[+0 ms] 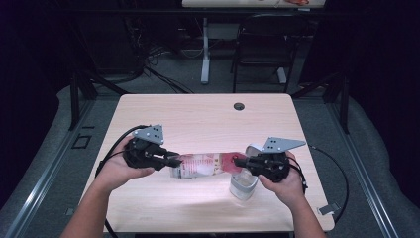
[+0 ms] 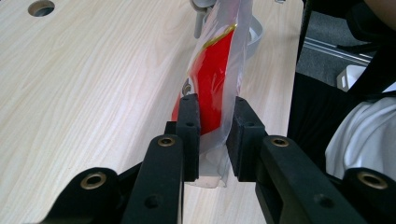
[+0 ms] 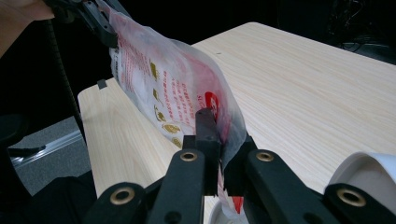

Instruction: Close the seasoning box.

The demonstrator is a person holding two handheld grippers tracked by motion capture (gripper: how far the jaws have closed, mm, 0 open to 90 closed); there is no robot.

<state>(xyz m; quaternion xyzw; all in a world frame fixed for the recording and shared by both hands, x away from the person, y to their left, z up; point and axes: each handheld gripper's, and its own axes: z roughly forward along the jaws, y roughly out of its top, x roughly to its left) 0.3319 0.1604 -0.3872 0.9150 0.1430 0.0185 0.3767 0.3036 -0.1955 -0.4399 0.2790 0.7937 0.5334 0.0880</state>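
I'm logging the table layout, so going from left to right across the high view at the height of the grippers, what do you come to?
Left gripper → plastic bag with red print, stretched between both grippers → right gripper. The clear cup sits just below the right gripper, so its place in the order is unclear.

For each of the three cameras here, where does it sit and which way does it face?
High view: above the person's side, looking forward and down on the pale wooden table; forearms, both hands, left tongs, right tongs.
Left gripper view: along its black jaws, shut on the red-and-clear printed plastic bag.
Right gripper view: along its jaws, shut on the bag's other end.
All three share the bag and the table.
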